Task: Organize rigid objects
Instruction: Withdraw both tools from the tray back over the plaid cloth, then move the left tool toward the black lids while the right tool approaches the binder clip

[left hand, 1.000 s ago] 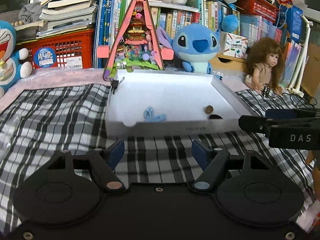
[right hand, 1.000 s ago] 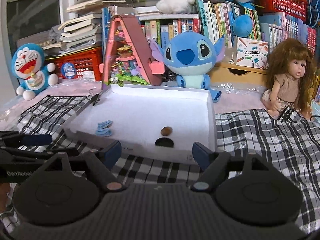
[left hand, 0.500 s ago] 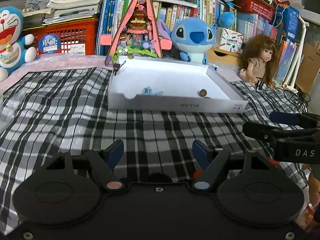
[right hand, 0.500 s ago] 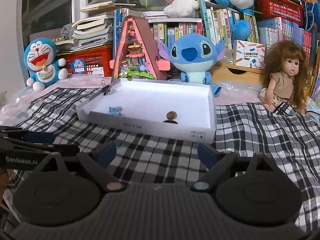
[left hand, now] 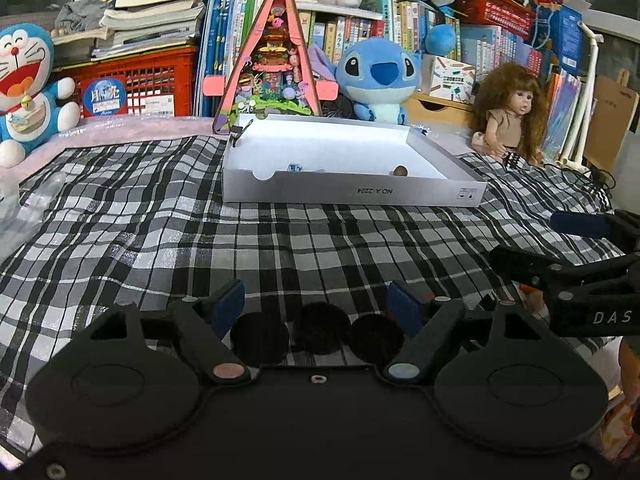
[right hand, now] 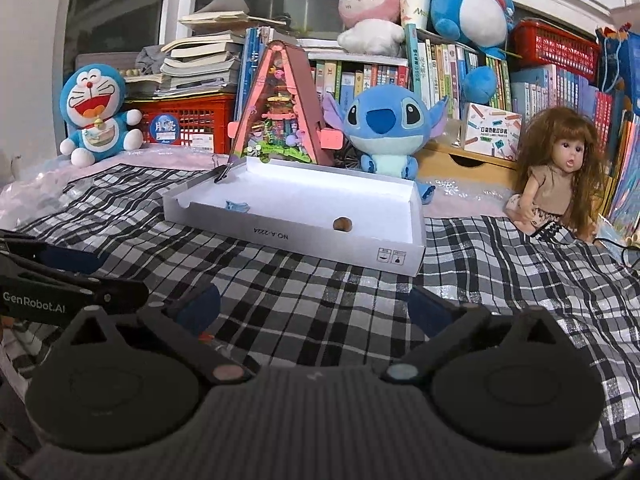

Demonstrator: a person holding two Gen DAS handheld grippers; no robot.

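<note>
A shallow white box (left hand: pixel 352 192) (right hand: pixel 320 238) lies on the checked cloth. Inside it are a small light-blue piece (left hand: pixel 295 167) (right hand: pixel 237 205) and a small brown round piece (left hand: pixel 400 171) (right hand: pixel 343 223). My left gripper (left hand: pixel 316 300) is open and empty, low over the cloth in front of the box. Three black discs (left hand: pixel 318 334) lie on the cloth just under it, between its fingers. My right gripper (right hand: pixel 314 304) is open and empty, off to the right of the left one, also well short of the box.
Behind the box stand a pink triangular toy house (left hand: pixel 276 60), a blue Stitch plush (left hand: pixel 376 76), a Doraemon plush (left hand: pixel 24 84), a doll (left hand: pixel 512 116), red crates and shelves of books. Crinkled clear plastic (left hand: pixel 24 208) lies at the cloth's left edge.
Both grippers have pulled back from the box and now sit lower and nearer the front of the cloth. The three black discs have come into the left wrist view.
</note>
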